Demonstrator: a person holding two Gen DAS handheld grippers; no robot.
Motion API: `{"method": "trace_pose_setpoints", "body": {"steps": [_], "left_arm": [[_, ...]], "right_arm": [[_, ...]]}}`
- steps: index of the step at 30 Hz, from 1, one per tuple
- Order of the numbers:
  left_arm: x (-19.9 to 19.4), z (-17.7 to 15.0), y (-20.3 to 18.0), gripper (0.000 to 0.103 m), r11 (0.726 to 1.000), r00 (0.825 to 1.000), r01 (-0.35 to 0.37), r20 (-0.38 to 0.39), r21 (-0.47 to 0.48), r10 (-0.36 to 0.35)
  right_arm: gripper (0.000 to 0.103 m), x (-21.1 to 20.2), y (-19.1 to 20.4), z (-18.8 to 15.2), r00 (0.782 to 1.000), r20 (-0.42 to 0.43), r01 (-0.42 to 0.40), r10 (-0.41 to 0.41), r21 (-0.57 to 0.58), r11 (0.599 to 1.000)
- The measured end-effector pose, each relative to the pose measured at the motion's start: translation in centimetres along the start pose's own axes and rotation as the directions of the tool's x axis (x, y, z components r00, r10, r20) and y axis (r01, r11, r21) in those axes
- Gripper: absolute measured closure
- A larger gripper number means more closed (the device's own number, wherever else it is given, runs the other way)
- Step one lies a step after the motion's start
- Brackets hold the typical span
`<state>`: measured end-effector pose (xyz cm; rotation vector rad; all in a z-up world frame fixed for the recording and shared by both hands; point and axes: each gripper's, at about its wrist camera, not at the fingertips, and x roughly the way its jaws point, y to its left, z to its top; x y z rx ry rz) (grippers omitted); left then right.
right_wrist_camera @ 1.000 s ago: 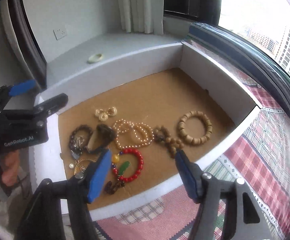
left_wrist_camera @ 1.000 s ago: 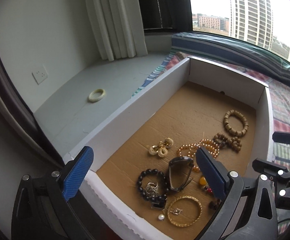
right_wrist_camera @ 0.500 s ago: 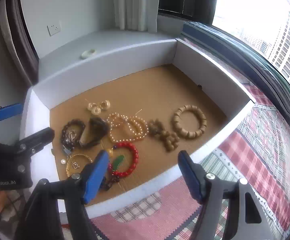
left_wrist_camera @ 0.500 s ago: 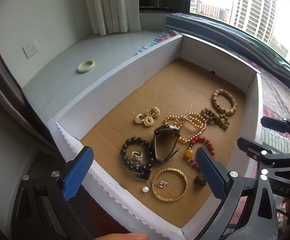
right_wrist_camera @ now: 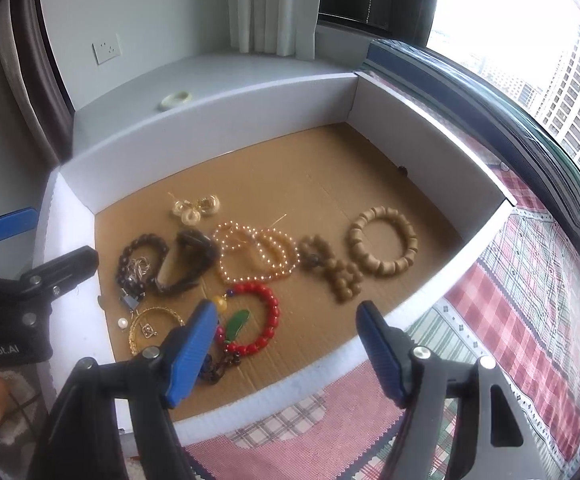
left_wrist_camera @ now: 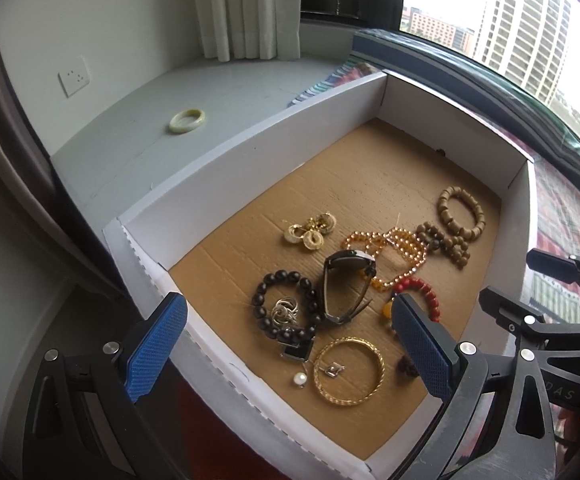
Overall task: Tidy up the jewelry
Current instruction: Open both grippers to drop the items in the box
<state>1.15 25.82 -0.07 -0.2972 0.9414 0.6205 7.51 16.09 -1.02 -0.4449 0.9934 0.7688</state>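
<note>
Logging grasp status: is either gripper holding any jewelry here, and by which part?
Nothing is held. The left gripper and right gripper both hang open above the white cardboard box, jaws empty.

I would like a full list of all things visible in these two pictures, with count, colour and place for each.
box: one, white walls, brown floor, on checked cloth
wooden bead bracelet: one, tan, right part of box
brown bead cluster: one, beside it
amber bead strand: one, centre
red bead bracelet: one, near front
black bead bracelet: one, left
gold bangle: one, front left
gold earrings: a few, behind
pearl: one, white, by bangle
jade ring: one, pale green, on sill outside box
left gripper: jaws open, blue pads
right gripper: jaws open, blue pads
</note>
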Motion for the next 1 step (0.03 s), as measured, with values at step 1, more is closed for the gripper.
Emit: {"method": "trace_pose_setpoints", "body": {"steps": [1], "left_arm": [[0.00, -0.06, -0.04, 0.001, 1.000, 1.000, -0.007, 0.005, 0.006, 0.007]], "right_arm": [[0.030, -0.01, 0.11, -0.02, 1.000, 0.000, 0.000, 0.000, -0.001, 1.000]]}}
